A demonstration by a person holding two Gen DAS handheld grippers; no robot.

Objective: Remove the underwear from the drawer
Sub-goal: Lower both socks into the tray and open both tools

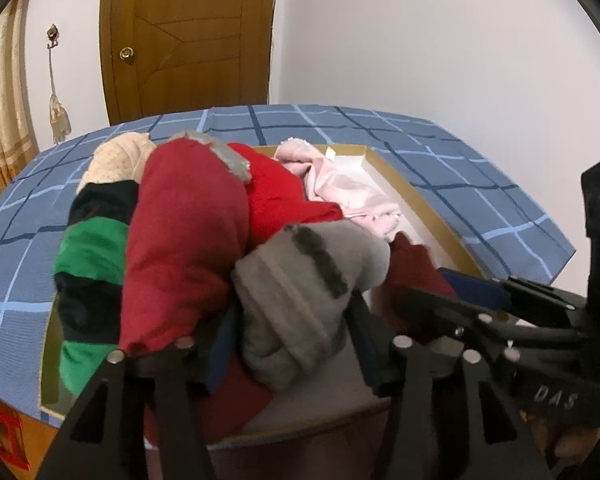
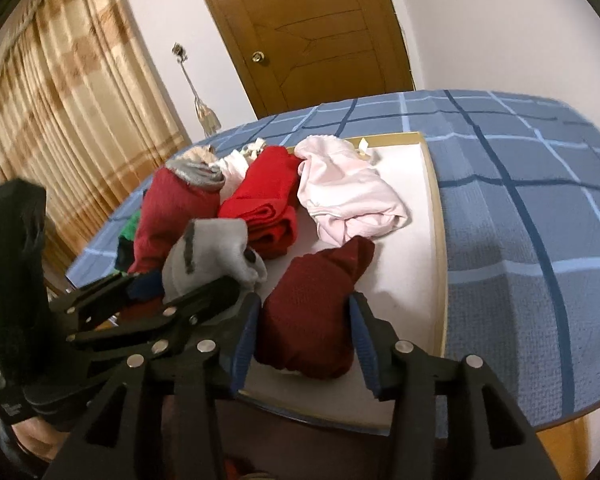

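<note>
The open drawer (image 2: 436,216) has a white floor and a tan rim. It holds a heap of clothes. A dark red folded piece (image 2: 312,316) lies at the near end, between the blue pads of my right gripper (image 2: 302,312), whose jaws stand open around it. My left gripper (image 1: 292,332) sits around a grey sock-like bundle (image 1: 304,280); I cannot tell if it grips it. The bundle also shows in the right wrist view (image 2: 208,252). A pink garment (image 2: 348,192) and a bright red folded garment (image 2: 268,196) lie further back.
A maroon piece with a grey cuff (image 1: 184,248), a green and black garment (image 1: 88,272) and a cream knit (image 1: 120,156) fill the drawer's left side. A blue checked cloth (image 2: 520,208) surrounds the drawer. Behind are a wooden door (image 1: 188,36) and curtains (image 2: 68,104).
</note>
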